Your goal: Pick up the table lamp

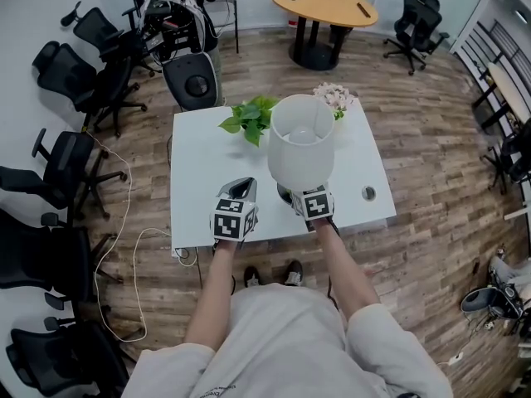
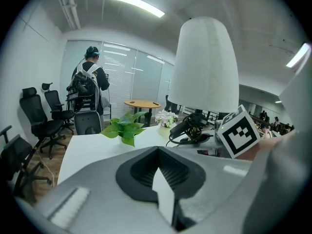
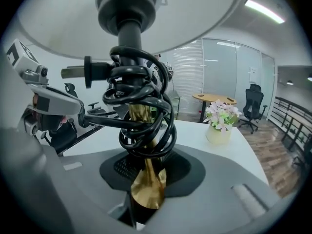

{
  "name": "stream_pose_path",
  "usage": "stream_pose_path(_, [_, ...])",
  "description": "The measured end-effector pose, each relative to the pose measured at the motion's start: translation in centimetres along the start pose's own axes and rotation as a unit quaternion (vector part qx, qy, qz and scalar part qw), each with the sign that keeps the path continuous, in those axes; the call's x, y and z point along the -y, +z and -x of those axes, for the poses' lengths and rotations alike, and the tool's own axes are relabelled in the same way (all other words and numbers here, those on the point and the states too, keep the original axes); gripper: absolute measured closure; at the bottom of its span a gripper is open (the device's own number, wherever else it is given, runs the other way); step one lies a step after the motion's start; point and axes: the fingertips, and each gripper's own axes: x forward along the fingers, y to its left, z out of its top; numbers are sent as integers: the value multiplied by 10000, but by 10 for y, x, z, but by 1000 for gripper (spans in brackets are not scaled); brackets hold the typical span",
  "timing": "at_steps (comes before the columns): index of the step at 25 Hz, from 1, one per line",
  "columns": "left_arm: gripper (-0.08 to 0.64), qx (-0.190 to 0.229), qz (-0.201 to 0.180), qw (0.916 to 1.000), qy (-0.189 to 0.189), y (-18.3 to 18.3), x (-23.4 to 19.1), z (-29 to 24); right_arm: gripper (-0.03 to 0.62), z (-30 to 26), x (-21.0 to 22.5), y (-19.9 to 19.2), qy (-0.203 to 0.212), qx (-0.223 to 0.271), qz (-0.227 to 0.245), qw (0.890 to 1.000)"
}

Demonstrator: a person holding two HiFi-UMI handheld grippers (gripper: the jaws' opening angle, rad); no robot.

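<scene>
The table lamp has a white shade (image 1: 301, 143), a gold stem (image 3: 146, 179) and a black cord (image 3: 141, 111) coiled round the stem under the shade. It stands upright near the front of the white table (image 1: 199, 164). My right gripper (image 1: 305, 194) is shut on the lower stem (image 3: 145, 199). I cannot tell whether the lamp's foot touches the table. My left gripper (image 1: 241, 191) is just left of the lamp, shut with nothing in it (image 2: 163, 189). The left gripper view shows the shade (image 2: 207, 67) at its right.
A green plant (image 1: 251, 118) and a small vase of flowers (image 1: 334, 98) stand behind the lamp. A cable hole (image 1: 368, 193) sits at the table's right front. Office chairs (image 1: 66, 168) line the left side. A round wooden table (image 1: 323, 2) and a person (image 2: 90, 82) are farther back.
</scene>
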Motion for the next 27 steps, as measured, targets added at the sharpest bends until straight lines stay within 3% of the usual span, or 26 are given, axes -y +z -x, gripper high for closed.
stream_pose_path(27, [560,-25,10,10000,34,-3,18,-2,460,9,10,-5,134,62,-184,9997])
